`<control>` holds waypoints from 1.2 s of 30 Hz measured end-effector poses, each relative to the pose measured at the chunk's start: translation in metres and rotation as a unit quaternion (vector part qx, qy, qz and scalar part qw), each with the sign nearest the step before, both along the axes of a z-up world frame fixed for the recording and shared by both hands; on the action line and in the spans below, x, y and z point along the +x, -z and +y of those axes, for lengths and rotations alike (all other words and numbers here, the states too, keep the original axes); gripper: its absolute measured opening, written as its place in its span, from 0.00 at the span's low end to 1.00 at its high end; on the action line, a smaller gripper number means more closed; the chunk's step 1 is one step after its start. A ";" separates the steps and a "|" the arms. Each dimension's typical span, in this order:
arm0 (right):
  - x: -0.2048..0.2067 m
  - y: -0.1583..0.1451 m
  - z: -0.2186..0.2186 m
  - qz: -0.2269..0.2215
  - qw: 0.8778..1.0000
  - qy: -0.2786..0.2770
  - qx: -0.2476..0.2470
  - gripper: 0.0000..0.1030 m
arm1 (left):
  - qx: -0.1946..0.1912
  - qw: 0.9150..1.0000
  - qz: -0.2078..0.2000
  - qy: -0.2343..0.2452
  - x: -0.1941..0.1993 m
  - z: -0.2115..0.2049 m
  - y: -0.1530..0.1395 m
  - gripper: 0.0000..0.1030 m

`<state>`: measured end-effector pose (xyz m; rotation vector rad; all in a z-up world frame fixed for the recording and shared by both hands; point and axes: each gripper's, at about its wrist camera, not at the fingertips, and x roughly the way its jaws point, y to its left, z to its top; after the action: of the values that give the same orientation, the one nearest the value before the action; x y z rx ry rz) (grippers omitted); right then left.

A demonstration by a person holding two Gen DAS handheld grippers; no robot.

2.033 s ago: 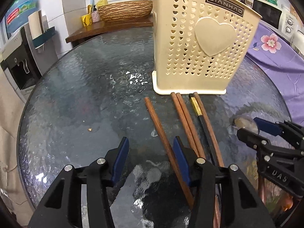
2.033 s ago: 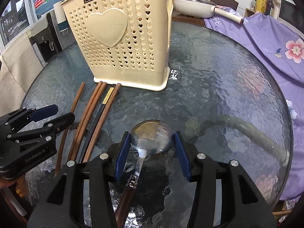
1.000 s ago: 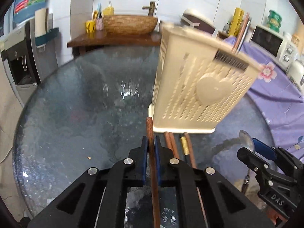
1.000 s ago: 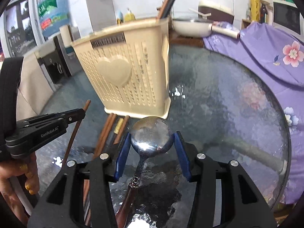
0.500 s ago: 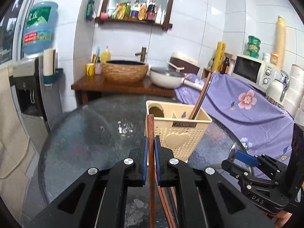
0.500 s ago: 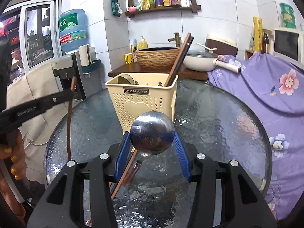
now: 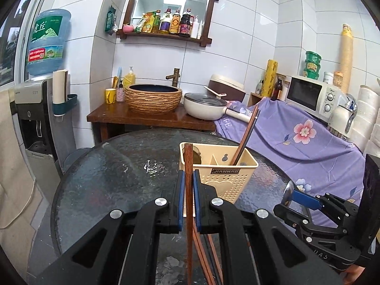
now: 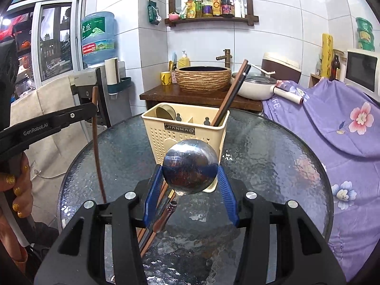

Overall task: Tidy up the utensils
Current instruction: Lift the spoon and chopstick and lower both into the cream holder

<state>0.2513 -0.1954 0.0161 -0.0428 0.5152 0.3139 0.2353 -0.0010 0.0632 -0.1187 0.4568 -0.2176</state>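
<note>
Left wrist view: left gripper (image 7: 188,198) is clamped on a single wooden chopstick (image 7: 188,178), held near vertical, top end level with the caddy rim. Right gripper (image 8: 190,190) has its blue pads closed on the bowl of a metal spoon (image 8: 190,166), handle hanging down toward the glass.

Change: two seconds ago both tools were low at the table, left one open around the chopstick, spoon flat on the glass. Both items are now lifted clear, with the cream caddy (image 7: 220,173) ahead and below. Pick looks done on both sides; next is likely the drop-in.

Around: a pair of chopsticks (image 8: 231,90) already leans in the caddy's right compartment, a round metal piece sits in the left one. More loose chopsticks (image 7: 201,256) lie on the glass table (image 7: 114,166) in front of the caddy.

In the way: the leaning pair sticks up and out to the right, could snag an insertion. Caddy divider narrows each slot.
</note>
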 end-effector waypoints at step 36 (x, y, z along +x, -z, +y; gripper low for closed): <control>0.119 -0.105 0.009 -0.063 0.994 0.055 -0.064 0.46 | -0.020 0.999 -0.019 0.019 0.119 -0.022 -0.111 0.00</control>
<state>0.3698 -0.1862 0.1214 -0.1561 0.4109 0.1687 0.3546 -0.0226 0.1746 -0.1443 0.4163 -0.2652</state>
